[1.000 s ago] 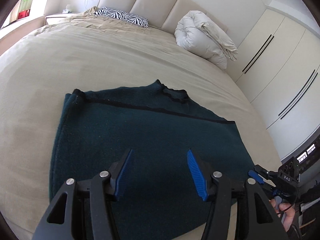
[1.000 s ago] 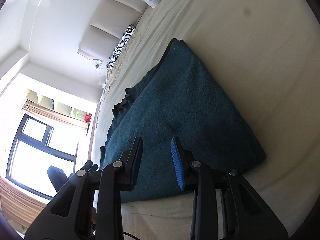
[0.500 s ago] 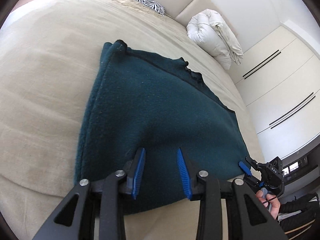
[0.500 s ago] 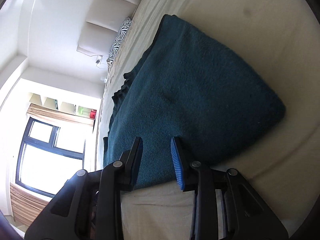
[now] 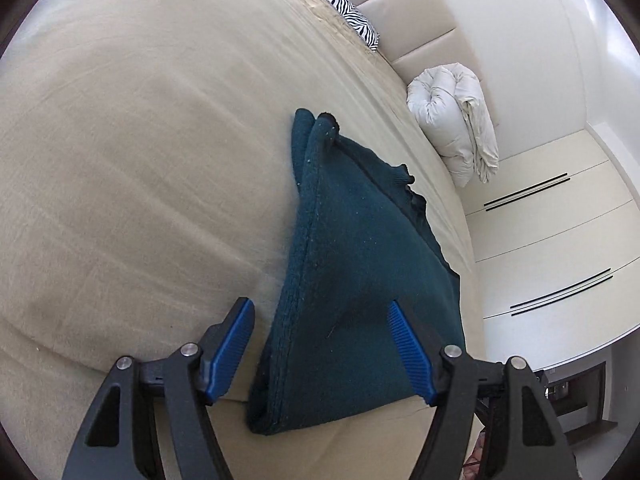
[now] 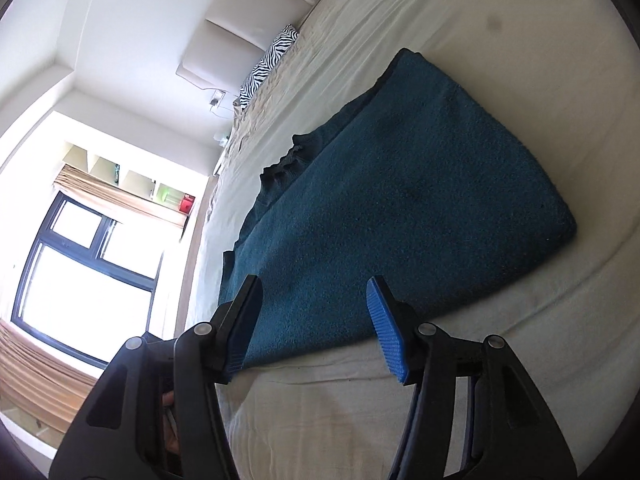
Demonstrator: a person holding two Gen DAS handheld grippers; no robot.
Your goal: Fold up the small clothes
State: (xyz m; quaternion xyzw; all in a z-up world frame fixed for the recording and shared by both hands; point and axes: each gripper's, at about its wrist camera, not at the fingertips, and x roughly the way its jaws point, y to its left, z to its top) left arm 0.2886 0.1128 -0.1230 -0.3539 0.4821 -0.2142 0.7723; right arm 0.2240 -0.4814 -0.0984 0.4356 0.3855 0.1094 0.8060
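A dark teal knit garment [image 5: 352, 272] lies folded on the beige bed [image 5: 140, 160], its near edge at the bed's front. My left gripper [image 5: 322, 344] hovers over the garment's near left corner with its jaws opening; the folded edge lies between the blue pads [image 5: 408, 350] without being pressed. In the right wrist view the same garment [image 6: 400, 200] stretches away from me. My right gripper [image 6: 314, 320] hangs over its near edge, jaws opening, pads clear of the cloth.
A rolled white duvet [image 5: 456, 120] and a zebra-print pillow [image 5: 344, 12] lie by the padded headboard [image 5: 420, 36]. White wardrobe doors [image 5: 560, 240] stand on the right. A window [image 6: 80, 256] shows in the right wrist view.
Both grippers' jaws have widened since half a second ago. The left gripper has moved left and rolled, from over the garment's middle to its left corner. The right gripper has drawn back slightly.
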